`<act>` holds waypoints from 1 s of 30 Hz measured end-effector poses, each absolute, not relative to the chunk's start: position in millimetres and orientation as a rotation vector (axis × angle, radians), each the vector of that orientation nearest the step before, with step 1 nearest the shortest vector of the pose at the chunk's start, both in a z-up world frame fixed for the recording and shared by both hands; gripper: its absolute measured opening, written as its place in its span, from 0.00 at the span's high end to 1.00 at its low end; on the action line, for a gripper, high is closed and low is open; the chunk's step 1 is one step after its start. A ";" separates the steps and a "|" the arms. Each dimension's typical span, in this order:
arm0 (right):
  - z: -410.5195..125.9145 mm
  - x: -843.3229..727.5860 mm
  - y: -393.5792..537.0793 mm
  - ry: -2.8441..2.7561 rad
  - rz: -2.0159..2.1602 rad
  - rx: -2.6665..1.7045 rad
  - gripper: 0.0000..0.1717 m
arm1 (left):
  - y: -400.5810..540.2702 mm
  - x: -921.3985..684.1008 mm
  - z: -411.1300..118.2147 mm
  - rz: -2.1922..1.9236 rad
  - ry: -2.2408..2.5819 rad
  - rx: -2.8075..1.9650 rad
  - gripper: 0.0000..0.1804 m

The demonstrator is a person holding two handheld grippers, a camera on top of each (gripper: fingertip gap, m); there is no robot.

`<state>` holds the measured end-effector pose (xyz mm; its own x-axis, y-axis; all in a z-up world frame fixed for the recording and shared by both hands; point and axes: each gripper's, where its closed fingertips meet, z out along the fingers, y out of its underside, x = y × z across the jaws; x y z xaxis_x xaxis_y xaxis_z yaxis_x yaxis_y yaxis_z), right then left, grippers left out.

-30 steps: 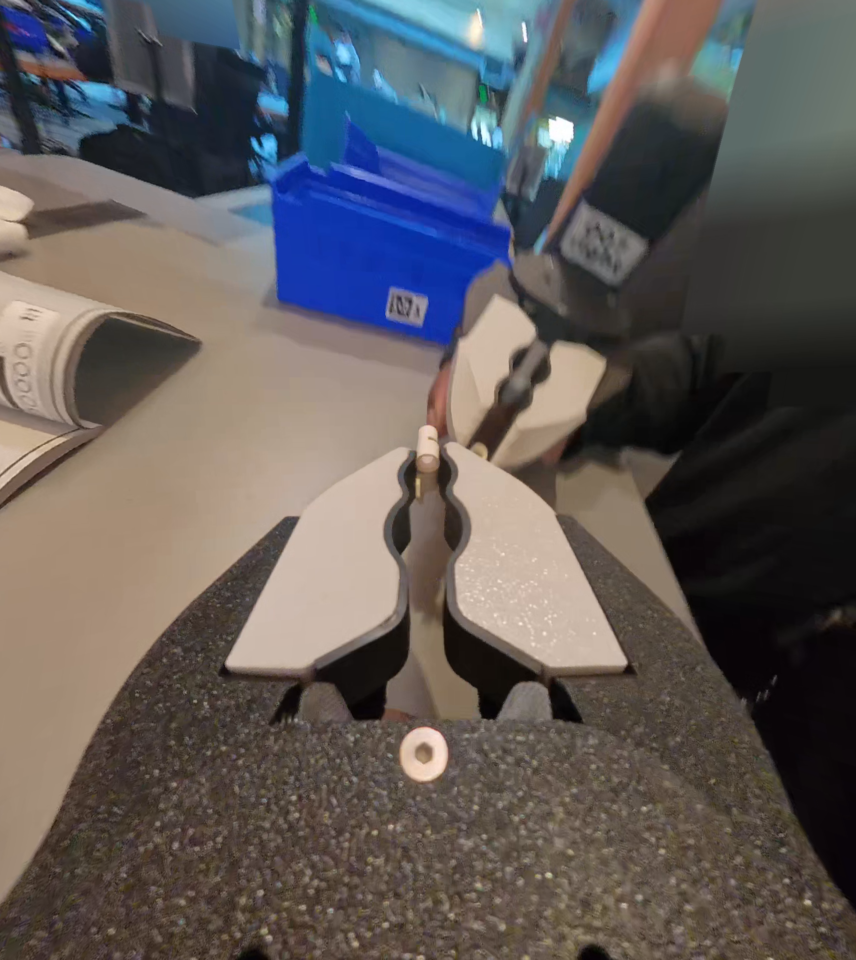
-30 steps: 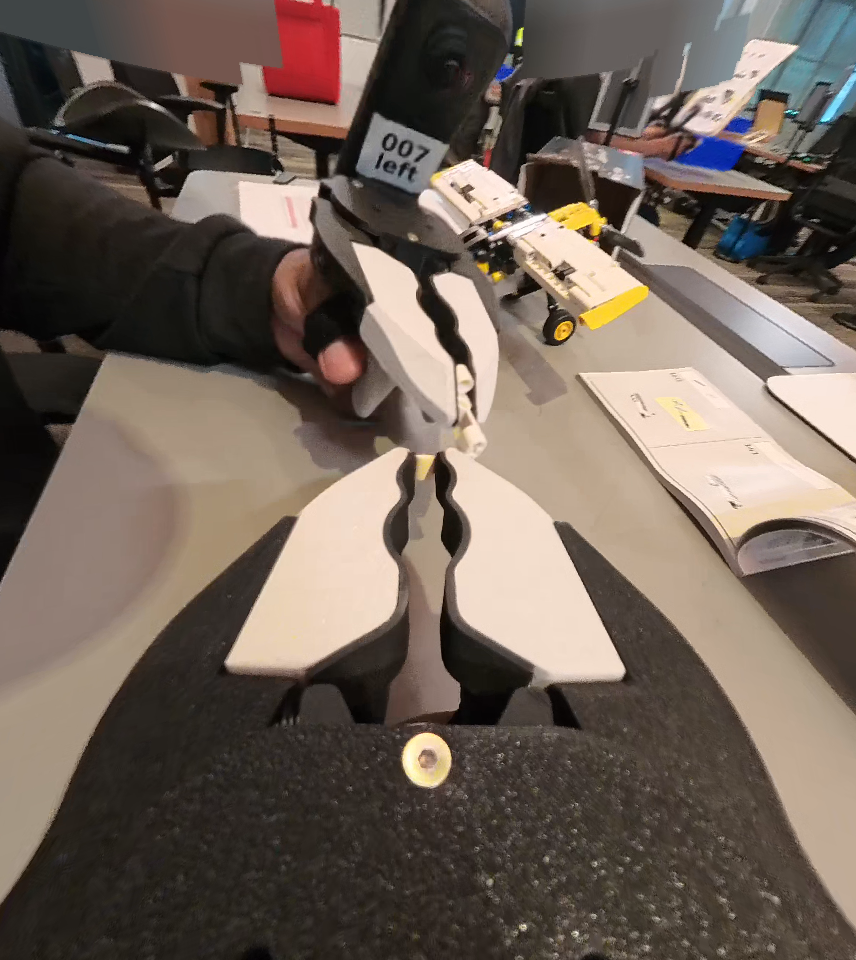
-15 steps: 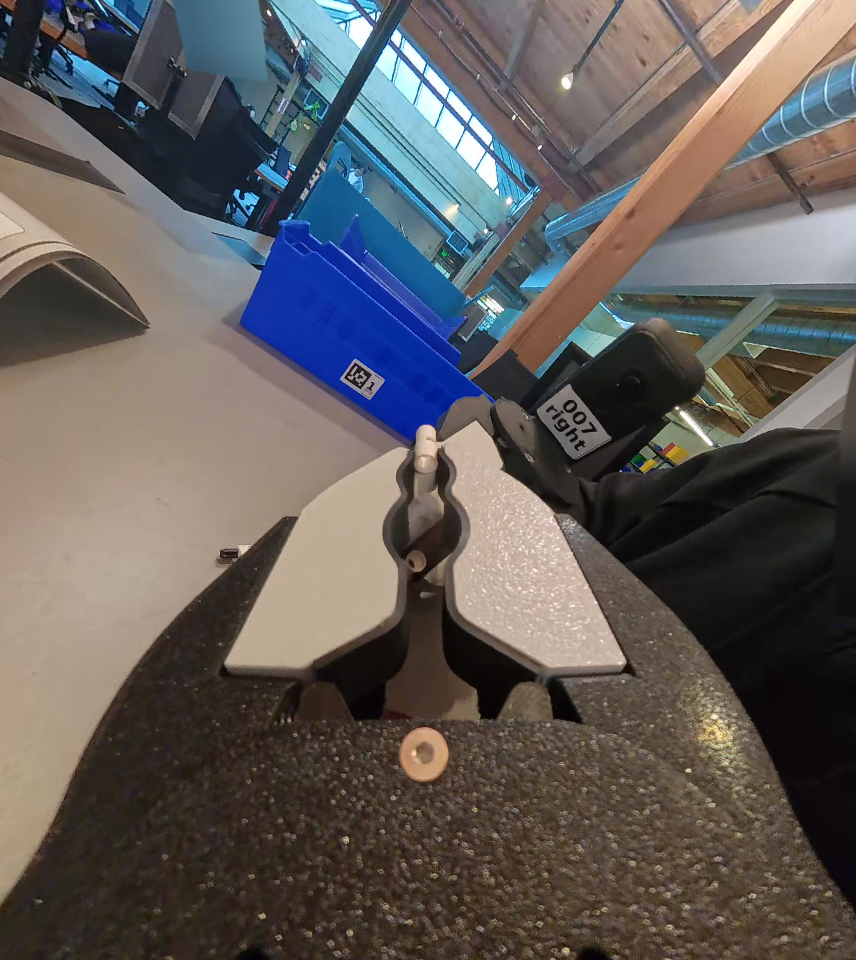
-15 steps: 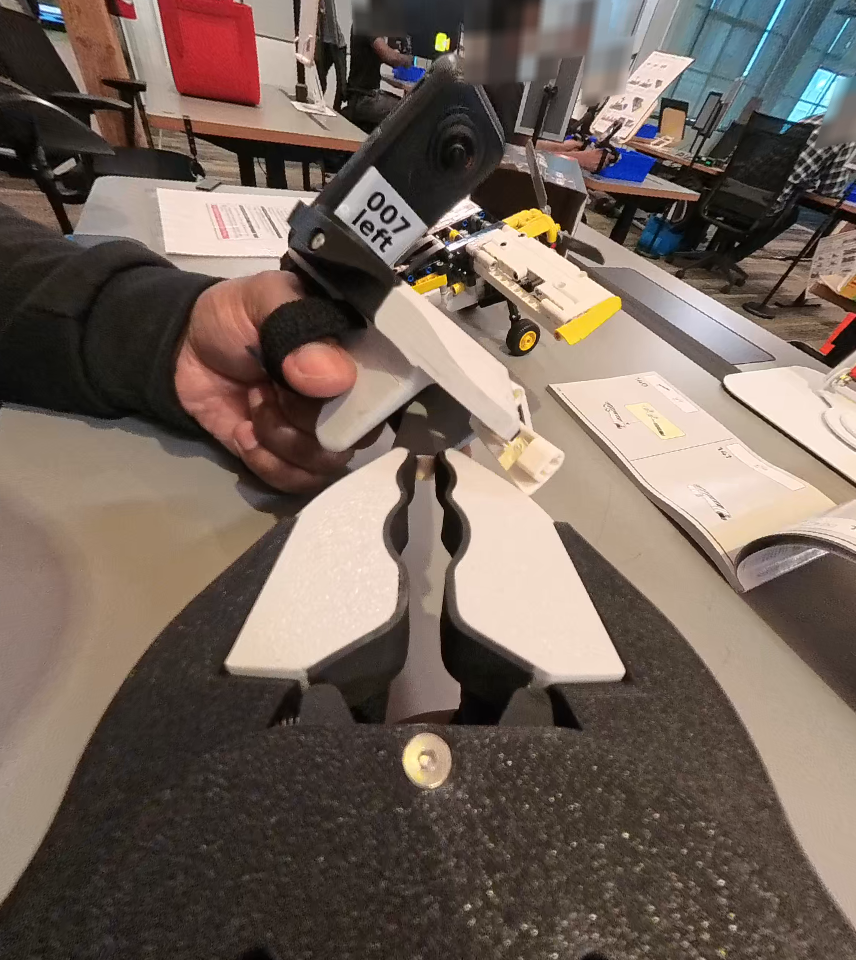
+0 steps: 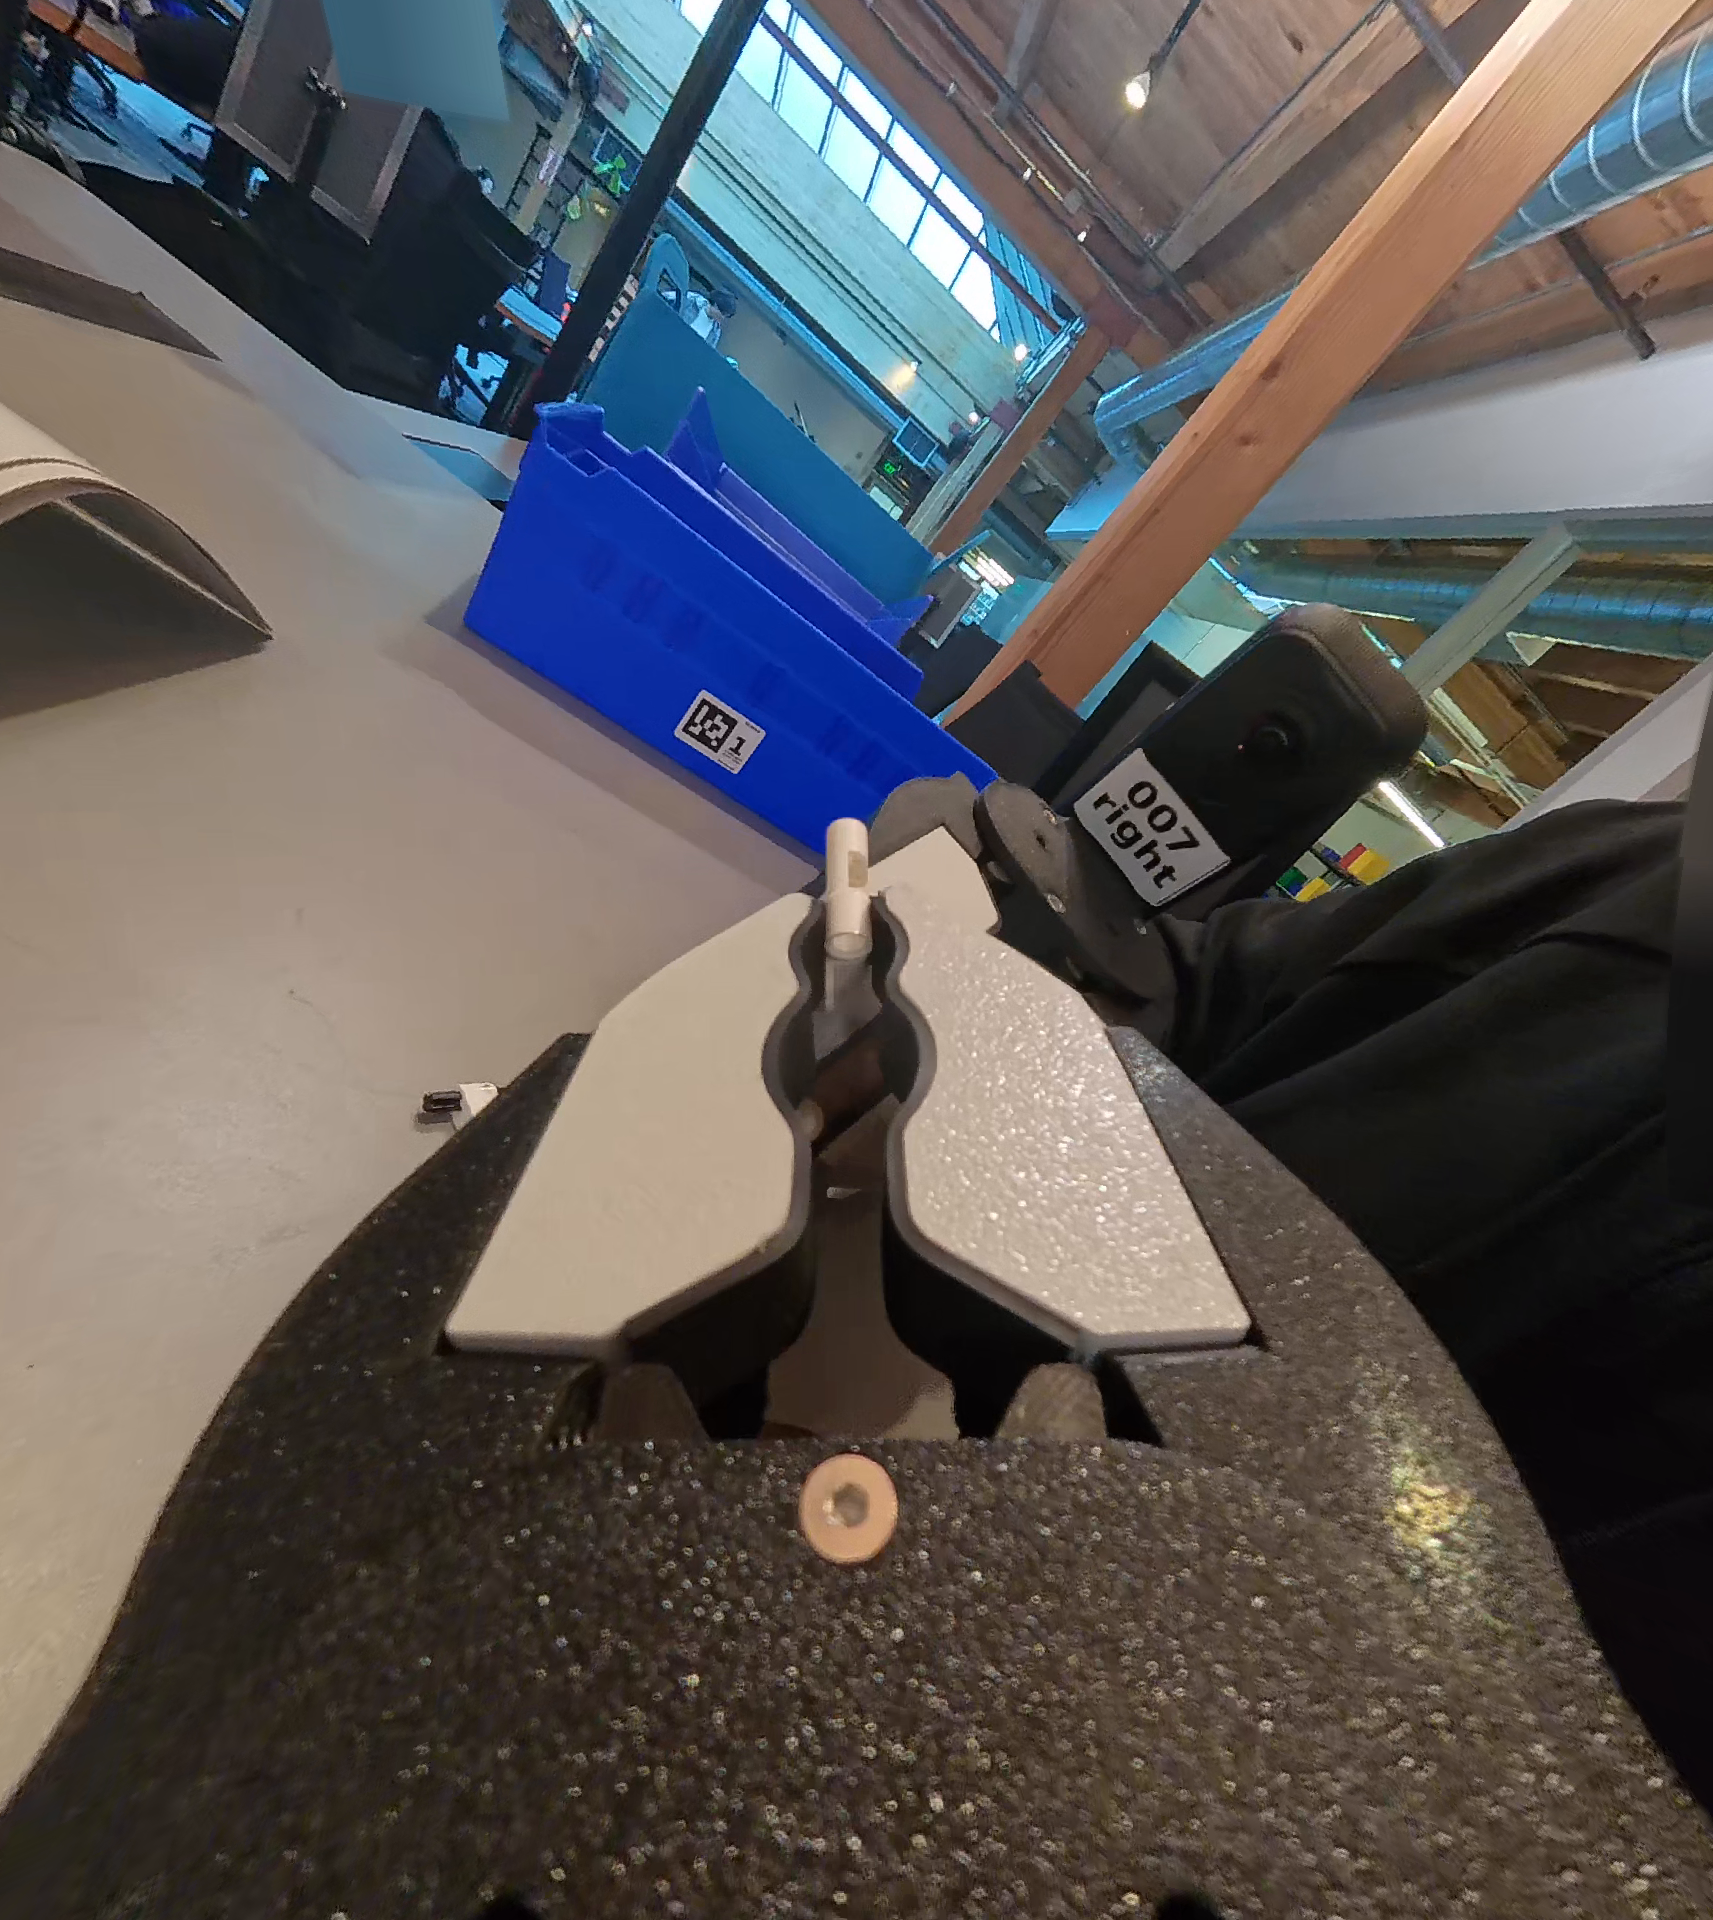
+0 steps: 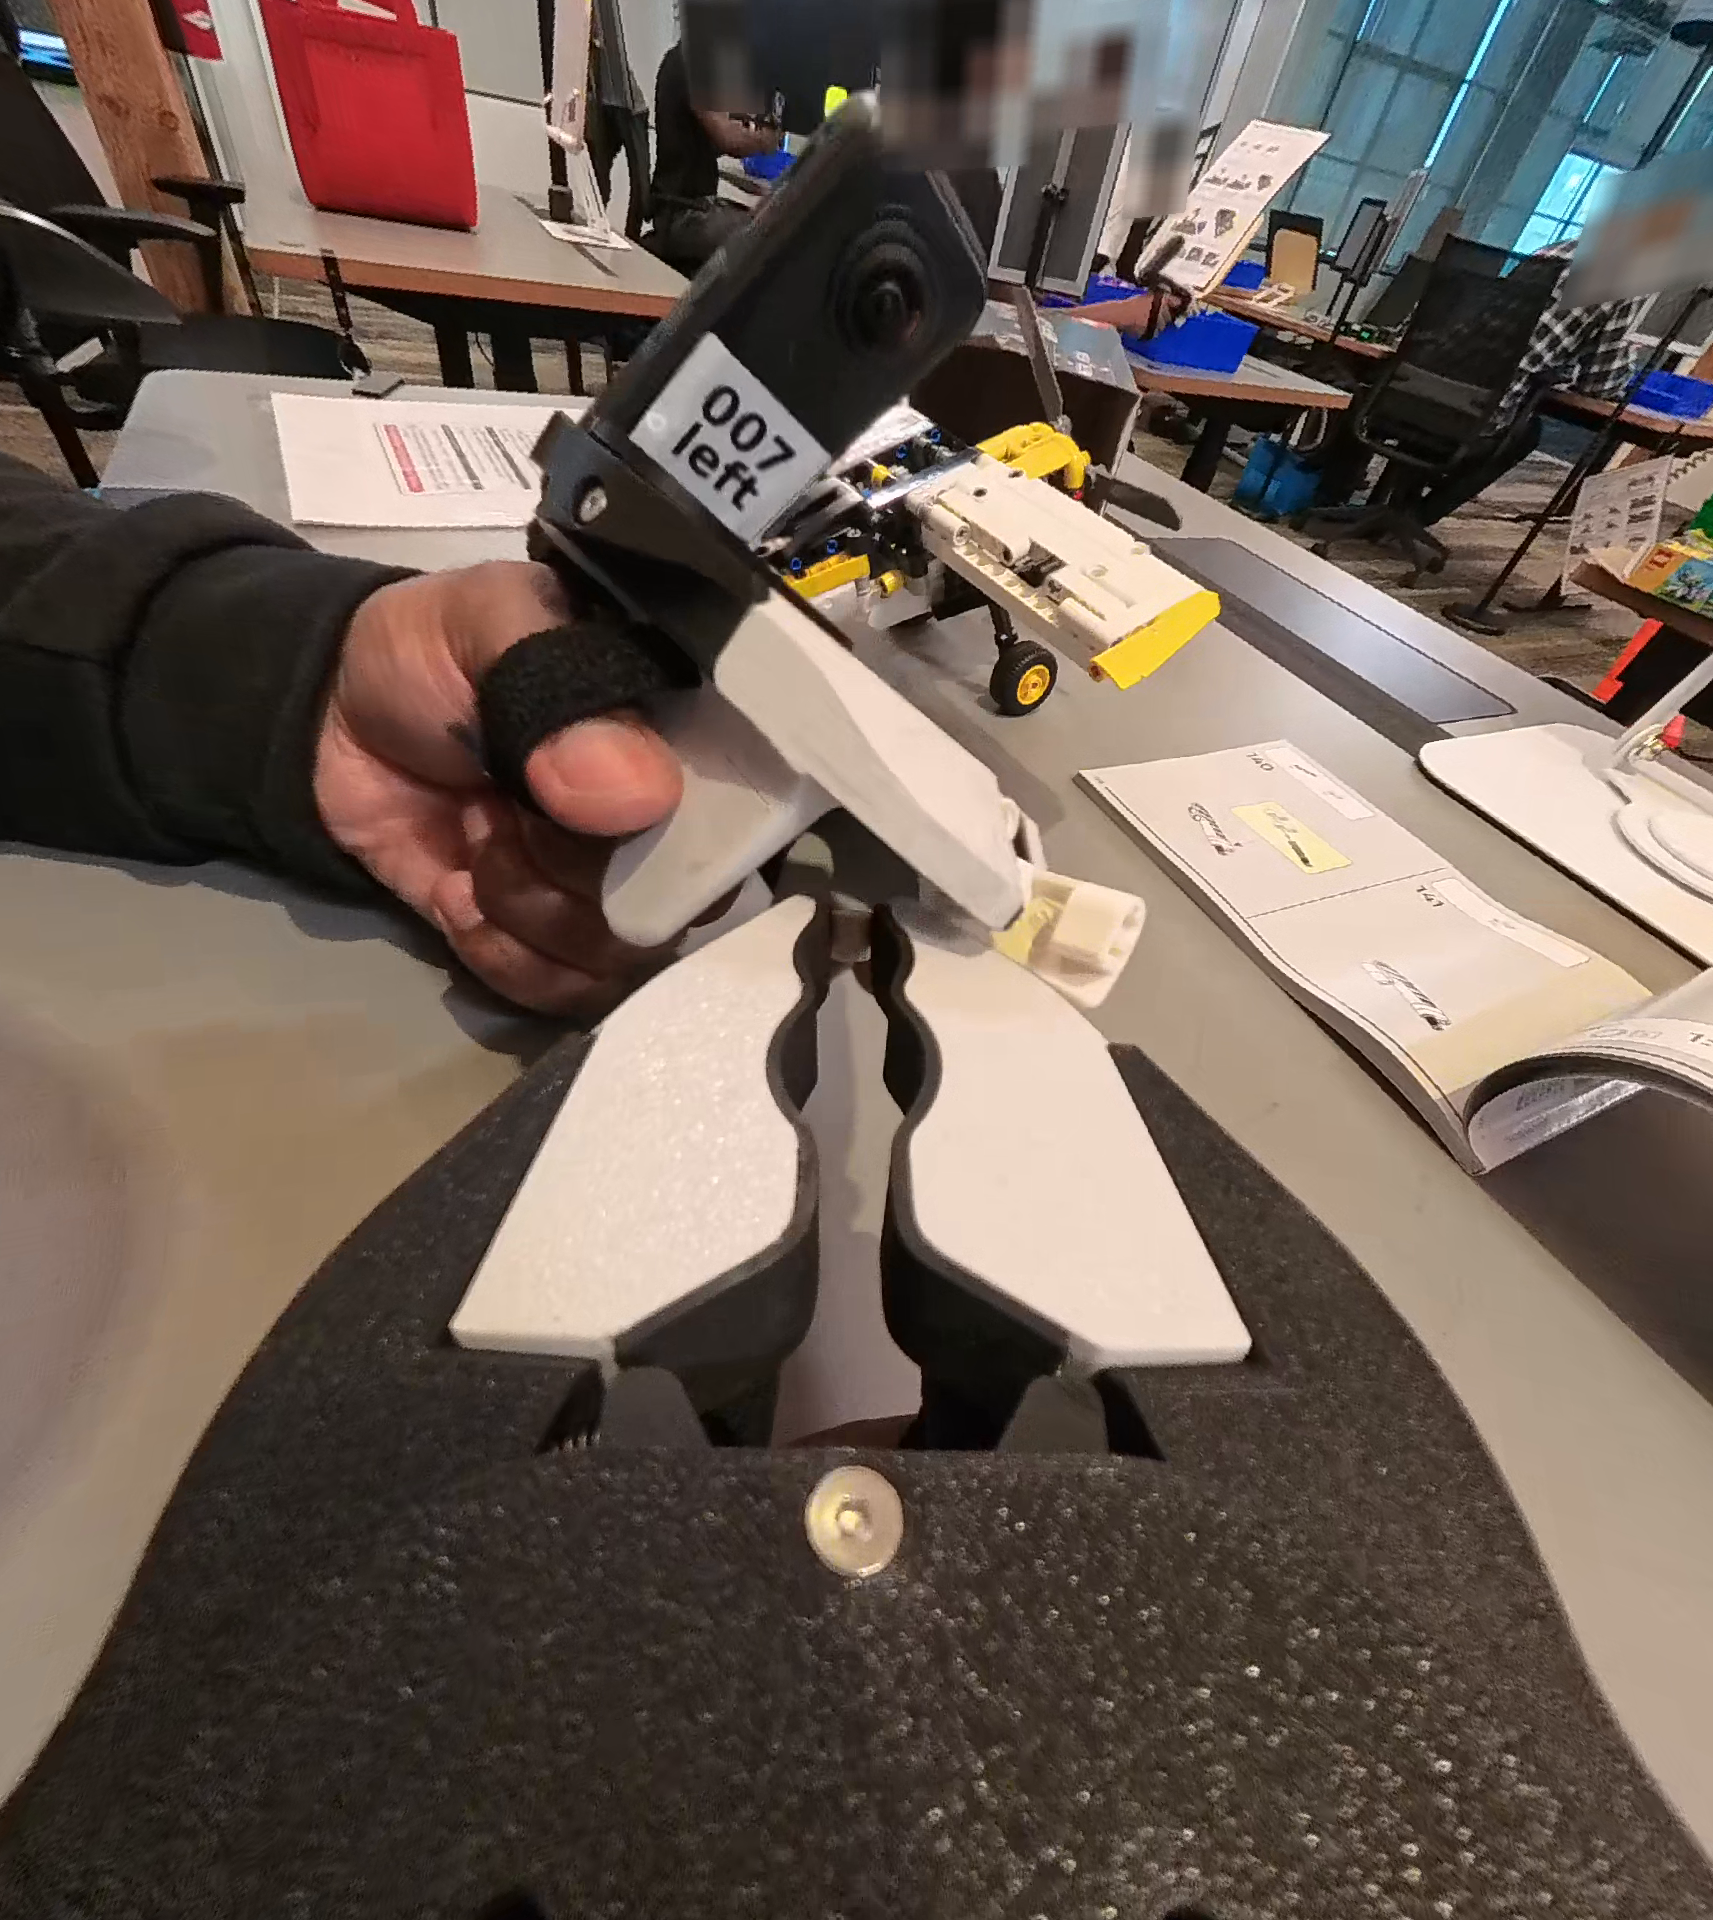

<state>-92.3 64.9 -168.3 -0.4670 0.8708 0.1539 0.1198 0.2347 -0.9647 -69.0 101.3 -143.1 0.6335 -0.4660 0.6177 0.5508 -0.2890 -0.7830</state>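
My left gripper (image 5: 847, 916) is shut on a small white building-toy connector (image 5: 846, 873) that sticks up out of its fingertips. In the right wrist view the left gripper (image 6: 1013, 894) is held by a hand just above and ahead of my right fingertips. There the white connector (image 6: 1086, 925) points right and has a yellow part at its base. My right gripper (image 6: 850, 920) is shut on a small tan pin (image 6: 850, 940) at its very tips, right under the left gripper's fingers. In the left wrist view only the right gripper's camera body (image 5: 1247, 748) shows; its fingers are hidden.
A blue bin (image 5: 686, 623) stands on the grey table (image 5: 156, 883). An open instruction booklet (image 6: 1351, 904) lies to the right, with a white lamp base (image 6: 1662, 821) beyond it. A white and yellow toy plane (image 6: 1039, 561) stands farther back. A small black-and-white piece (image 5: 457, 1098) lies loose. Spacing between my two grippers at the tips: around 4 cm.
The left gripper has tipped upward and turned, so its white connector now points sideways in the right wrist view. The two grippers stay close together. Both grasps are unchanged.
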 end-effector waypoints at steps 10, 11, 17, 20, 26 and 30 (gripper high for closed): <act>-166.3 -90.9 64.5 -1.749 1.282 -0.914 0.96 | 101.8 -65.9 -145.5 -0.834 0.012 -1.621 0.96; -165.6 -90.7 64.4 -1.743 1.287 -0.915 0.96 | 102.0 -65.7 -145.2 -0.821 0.017 -1.622 0.96; -163.4 -90.7 64.4 -1.726 1.295 -0.912 0.96 | 101.9 -64.9 -143.4 -0.819 0.010 -1.610 0.96; -163.3 -90.2 63.7 -1.728 1.295 -0.904 0.96 | 101.1 -64.7 -143.3 -0.803 0.026 -1.618 0.96; -166.3 -80.8 74.3 -1.790 1.290 -0.869 0.96 | 90.6 -83.2 -144.4 -0.499 0.221 -1.734 0.96; -153.4 -74.5 87.1 -1.785 1.400 -0.852 0.96 | 81.7 -91.5 -171.0 -0.304 0.401 -1.938 0.96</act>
